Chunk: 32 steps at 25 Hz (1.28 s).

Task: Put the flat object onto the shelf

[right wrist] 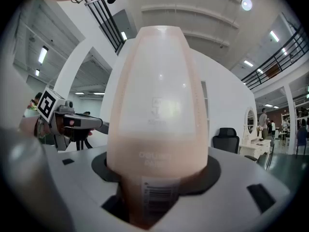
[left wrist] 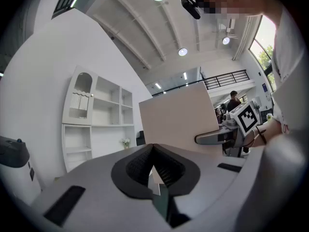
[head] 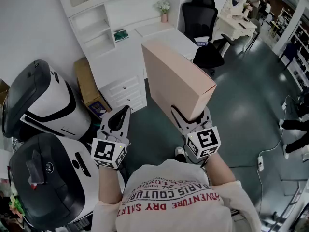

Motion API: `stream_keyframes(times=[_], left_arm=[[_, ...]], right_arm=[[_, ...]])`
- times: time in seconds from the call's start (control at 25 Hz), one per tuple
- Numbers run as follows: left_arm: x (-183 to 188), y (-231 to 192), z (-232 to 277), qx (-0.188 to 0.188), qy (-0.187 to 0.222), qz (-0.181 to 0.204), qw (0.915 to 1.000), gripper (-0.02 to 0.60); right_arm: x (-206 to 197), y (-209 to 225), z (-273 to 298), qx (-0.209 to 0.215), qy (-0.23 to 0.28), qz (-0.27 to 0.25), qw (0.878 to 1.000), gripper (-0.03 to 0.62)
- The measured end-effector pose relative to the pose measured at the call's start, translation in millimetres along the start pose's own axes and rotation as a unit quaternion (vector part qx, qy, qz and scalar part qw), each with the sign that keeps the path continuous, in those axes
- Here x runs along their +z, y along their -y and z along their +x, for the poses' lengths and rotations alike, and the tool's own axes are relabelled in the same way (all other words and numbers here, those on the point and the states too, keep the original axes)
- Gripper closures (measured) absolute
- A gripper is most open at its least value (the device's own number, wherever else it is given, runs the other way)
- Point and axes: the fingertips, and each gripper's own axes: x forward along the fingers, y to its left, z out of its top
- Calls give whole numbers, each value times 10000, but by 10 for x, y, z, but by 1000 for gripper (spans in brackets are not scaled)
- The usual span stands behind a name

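Observation:
A flat pale-pink carton [head: 176, 79] stands on edge in the air in front of me, its lower end clamped in my right gripper [head: 191, 121]. In the right gripper view the carton [right wrist: 157, 105] fills the middle, with the jaws of the right gripper [right wrist: 154, 180] shut on its barcoded end. My left gripper [head: 119, 119] hovers to the carton's left, shut, with nothing in it; its pads meet at the tip [left wrist: 153, 148]. The white shelf unit [head: 96, 28] stands ahead at the upper left, and it also shows beyond the left gripper [left wrist: 104, 124], left of the carton [left wrist: 181, 117].
Two large white-and-black machines [head: 41, 100] [head: 48, 178] crowd the left side. A brown cardboard box [head: 89, 88] leans beside white drawers [head: 123, 93]. A white desk [head: 164, 35] and a black office chair [head: 200, 18] stand ahead, with dark floor to the right.

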Motion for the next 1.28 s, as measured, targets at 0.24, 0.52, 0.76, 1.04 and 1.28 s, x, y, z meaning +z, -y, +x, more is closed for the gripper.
stream_keyframes(times=[0.24,0.52,0.76,1.04,1.28], left_arm=[[42,-11,1,-5,47,12,10000,571],[36,-14,-18,-12,80,-15,10000,571],[-47,-79,51,81,-28,-17,10000,571],[-157,-157,570,331,-184,21,9993,571],[-88,-251,1229,838,-105,25,9964,571]], right_arm=[[15,32,-42,-70,20,24,10000,292],[-23,11,-35,-71,-51,128,9999,289],[-72,106,104,-30,-134,130,9998,289],[-181,574,555,277,-133,188,9994,289],[-201,1192,1134,819,-112,190,9964,290]])
